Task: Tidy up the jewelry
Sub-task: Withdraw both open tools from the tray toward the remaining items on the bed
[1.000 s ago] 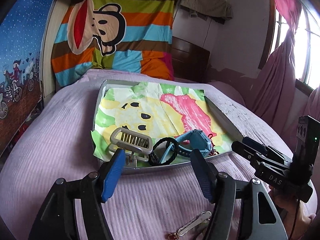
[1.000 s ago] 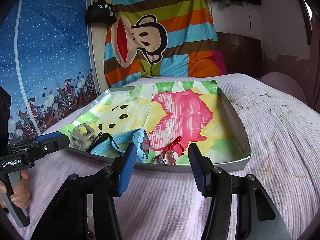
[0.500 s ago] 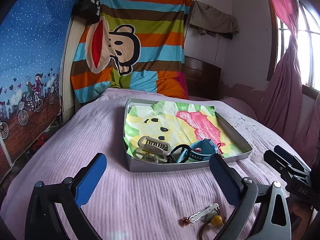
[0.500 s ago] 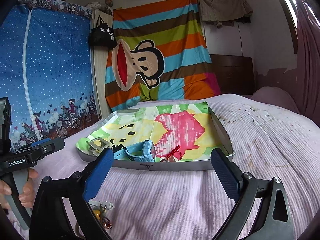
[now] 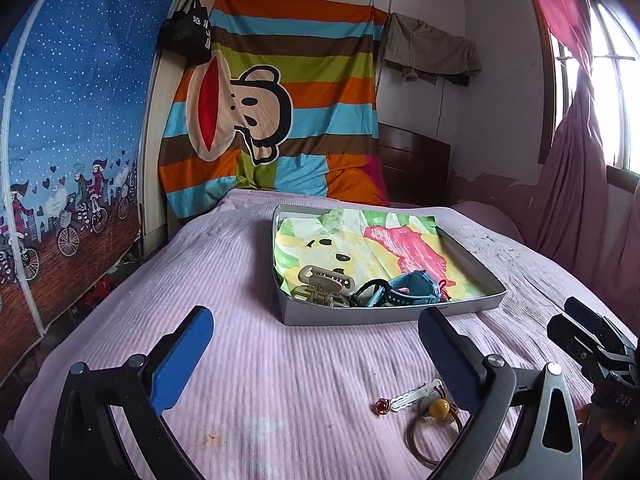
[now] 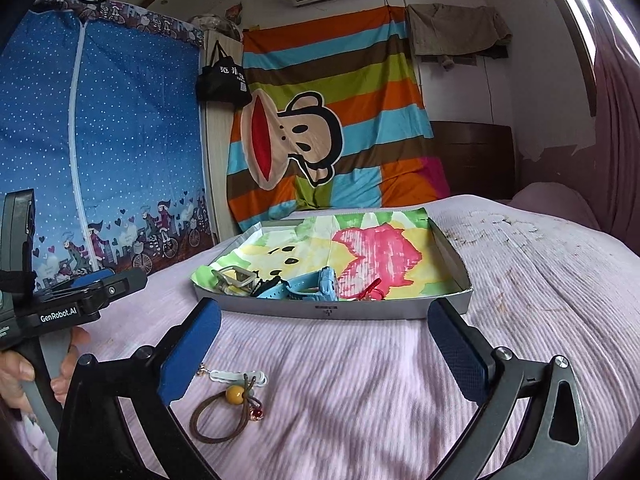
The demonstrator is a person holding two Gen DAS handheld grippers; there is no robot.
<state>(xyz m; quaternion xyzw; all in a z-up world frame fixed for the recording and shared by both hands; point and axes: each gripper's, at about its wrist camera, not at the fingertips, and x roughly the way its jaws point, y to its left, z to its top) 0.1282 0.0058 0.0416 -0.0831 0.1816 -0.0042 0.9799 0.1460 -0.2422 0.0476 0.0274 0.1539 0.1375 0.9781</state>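
A shallow silver tray (image 5: 384,314) (image 6: 360,312) lined with painted paper lies on the pink bed. At its near end lie a beige claw clip (image 5: 324,286) (image 6: 236,278), a black hair tie (image 5: 370,288), a blue watch (image 5: 412,290) (image 6: 316,288) and a red cord charm (image 6: 370,290). On the bedspread nearer me lie a white hair clip (image 5: 416,394) (image 6: 238,377), a brown hair tie with a yellow bead (image 5: 434,428) (image 6: 226,412) and a small red bead (image 5: 382,405). My left gripper (image 5: 316,356) and right gripper (image 6: 324,354) are open and empty, back from the tray.
The pink bedspread (image 5: 240,280) spans the scene. A striped monkey blanket (image 5: 280,120) hangs at the head. A blue wardrobe cover (image 5: 72,140) stands left, pink curtains (image 5: 576,184) right. The right gripper shows in the left view (image 5: 596,344); the left one in the right view (image 6: 80,304).
Both grippers have opened wide and drawn back from the tray, and their views have tilted up. The loose clip and hair tie on the bedspread have come into view.
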